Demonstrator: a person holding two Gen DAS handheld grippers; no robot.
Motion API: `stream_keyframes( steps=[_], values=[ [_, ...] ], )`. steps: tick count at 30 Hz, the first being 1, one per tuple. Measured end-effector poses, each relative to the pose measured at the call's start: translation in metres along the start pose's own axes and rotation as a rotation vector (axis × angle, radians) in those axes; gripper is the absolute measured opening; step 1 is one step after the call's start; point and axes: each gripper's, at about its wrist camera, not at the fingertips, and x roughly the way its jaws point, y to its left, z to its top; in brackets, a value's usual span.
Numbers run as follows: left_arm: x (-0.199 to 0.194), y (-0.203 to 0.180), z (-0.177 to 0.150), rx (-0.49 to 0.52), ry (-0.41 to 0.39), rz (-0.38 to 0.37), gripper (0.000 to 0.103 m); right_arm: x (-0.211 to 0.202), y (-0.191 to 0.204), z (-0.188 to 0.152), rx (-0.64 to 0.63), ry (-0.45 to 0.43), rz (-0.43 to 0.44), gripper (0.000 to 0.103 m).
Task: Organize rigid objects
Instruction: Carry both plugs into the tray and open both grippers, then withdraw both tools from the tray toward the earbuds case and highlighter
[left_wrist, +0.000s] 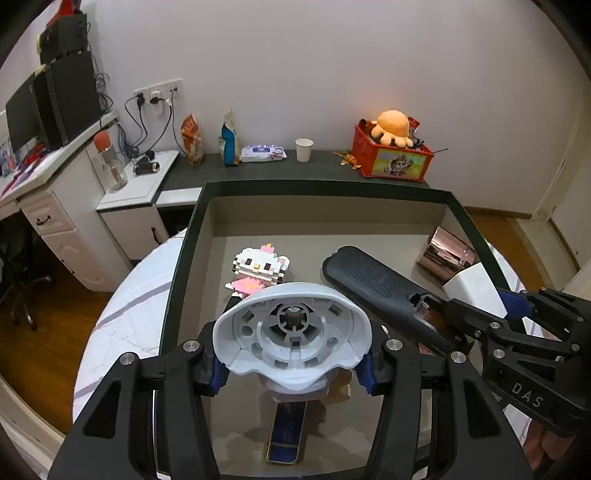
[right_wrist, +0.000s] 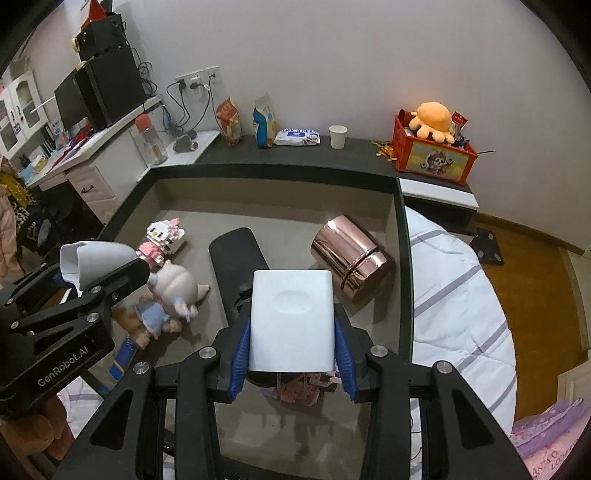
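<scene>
a: what is your left tool (left_wrist: 291, 365) holding?

b: your left tool is partly open and its blue pads (left_wrist: 218, 373) press on both sides of a white round plastic part (left_wrist: 291, 332). you see its hollow inside with ribs and a hub. it hangs over the big open box (left_wrist: 192, 229).

a: and your right tool (right_wrist: 291, 369)?

b: your right tool is partly open too, and its blue pads (right_wrist: 240, 354) squeeze a white block (right_wrist: 291, 317) with round corners. the block stands up between them, over the box.

a: what lies in the box, past your tools?

b: just ahead of your right tool lies a long black case (right_wrist: 236, 254). to the right of it a shiny pink can (right_wrist: 351, 254) lies on its side, near the box wall. ahead of your left tool is a white and pink brick cat (left_wrist: 258, 269). under your left tool is a little pig doll (right_wrist: 173, 288) and a flat blue box (left_wrist: 286, 432).

a: and further off?

b: on the dark desk (left_wrist: 258, 168) behind the box you see a paper cup (left_wrist: 303, 149) and a red crate (left_wrist: 391, 158) with an orange plush toy (left_wrist: 393, 127) on top.
</scene>
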Motion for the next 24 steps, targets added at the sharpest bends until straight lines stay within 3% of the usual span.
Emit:
stream_keyframes(
  steps=[2,4,5,7,11,15,24],
  values=[
    [0.001,-0.001,0.000,0.006,0.006,0.016,0.063,0.001,0.000,0.000,0.002,0.003,-0.004,0.041],
    [0.000,-0.002,-0.001,0.015,0.002,0.042,0.090,-0.001,-0.002,-0.001,0.009,-0.011,0.000,0.051],
    [-0.002,-0.004,-0.002,0.024,-0.010,0.063,0.093,-0.003,-0.002,-0.001,0.007,-0.018,0.001,0.055],
    [-0.006,-0.005,-0.002,0.034,-0.023,0.072,0.095,-0.009,-0.002,-0.001,0.002,-0.036,-0.002,0.066],
    [-0.018,-0.001,-0.003,0.017,-0.030,0.081,0.097,-0.023,-0.001,-0.003,0.002,-0.068,-0.014,0.078],
    [-0.040,0.003,-0.010,-0.004,-0.063,0.086,0.102,-0.042,-0.001,-0.009,0.004,-0.101,-0.015,0.079],
    [-0.101,0.006,-0.043,-0.031,-0.096,0.110,0.103,-0.096,-0.001,-0.042,0.032,-0.165,0.020,0.080]
  ],
)
